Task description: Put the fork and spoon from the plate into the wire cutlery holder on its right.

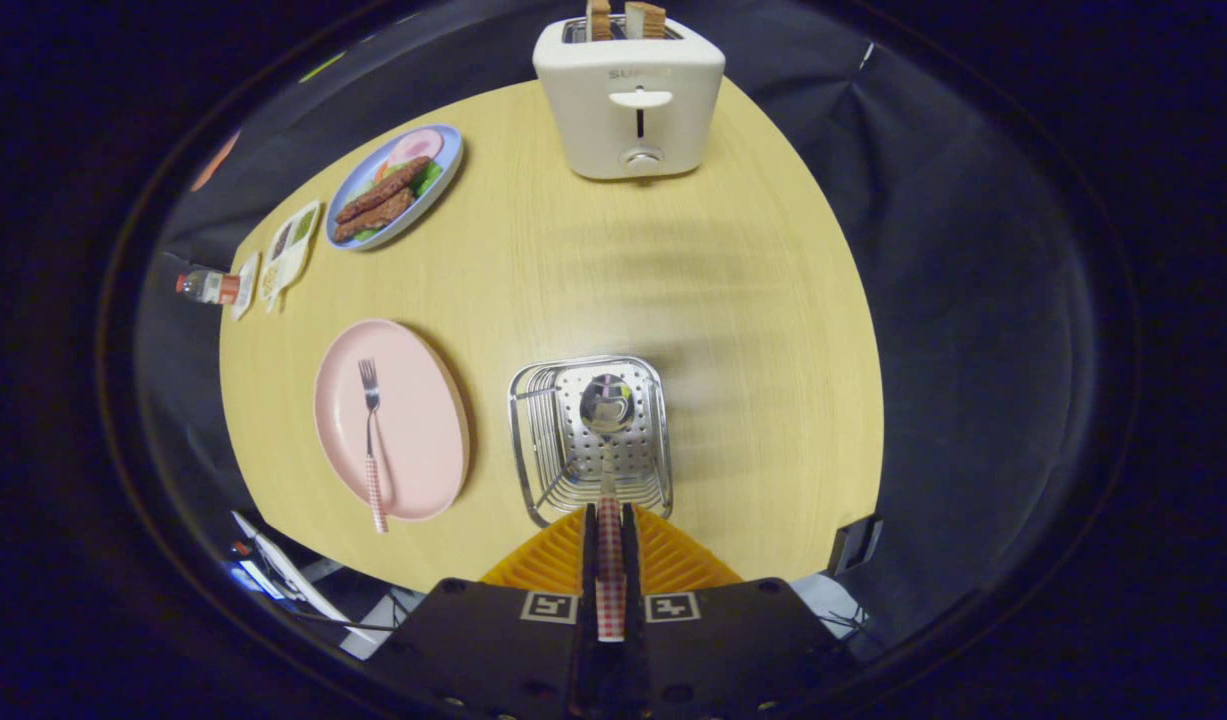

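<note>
Between the gripper [610,560] fingers, pinched by its checked handle, hangs the spoon [607,420] over the wire cutlery holder [533,440]. It looks light, stiff, slippery; the fork [372,430] likely too.

You get bright, even overhead light on the table [753,300], with soft streaked shadows below the toaster [628,95]. Glare glints off the spoon [606,402] bowl. Fisheye bending curves the table's edges.

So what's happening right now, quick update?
Tool shut on spoon, bowl over wire cutlery holder. Fork on pink plate, waiting. Nothing in the way.
</note>
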{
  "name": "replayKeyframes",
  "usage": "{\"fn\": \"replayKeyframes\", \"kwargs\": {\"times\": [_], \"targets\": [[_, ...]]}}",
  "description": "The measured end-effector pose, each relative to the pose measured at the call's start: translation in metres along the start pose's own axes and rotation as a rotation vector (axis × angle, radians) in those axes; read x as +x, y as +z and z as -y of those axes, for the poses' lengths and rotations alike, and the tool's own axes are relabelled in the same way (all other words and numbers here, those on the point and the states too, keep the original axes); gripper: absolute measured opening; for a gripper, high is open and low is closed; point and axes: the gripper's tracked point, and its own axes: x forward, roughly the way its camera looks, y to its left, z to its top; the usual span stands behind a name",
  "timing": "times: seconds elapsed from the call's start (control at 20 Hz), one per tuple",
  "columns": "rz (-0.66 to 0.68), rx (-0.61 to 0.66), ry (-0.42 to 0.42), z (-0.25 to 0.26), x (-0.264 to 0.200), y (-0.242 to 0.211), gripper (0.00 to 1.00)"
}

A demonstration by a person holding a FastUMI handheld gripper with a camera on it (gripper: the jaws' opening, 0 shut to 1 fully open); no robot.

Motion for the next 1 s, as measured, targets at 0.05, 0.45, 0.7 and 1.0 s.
{"fn": "replayKeyframes", "kwargs": {"times": [0.05,0.45,0.7,1.0], "targets": [[0.02,0.006,0.0,0.001,-0.001,0.003,0.12],[0.374,-0.037,0.044,-0.01,-0.037,0.038,0.79],[0.677,-0.019,0.088,-0.043,-0.072,0.042,0.98],[0.81,-0.077,0.126,-0.114,-0.069,0.002,0.96]]}}
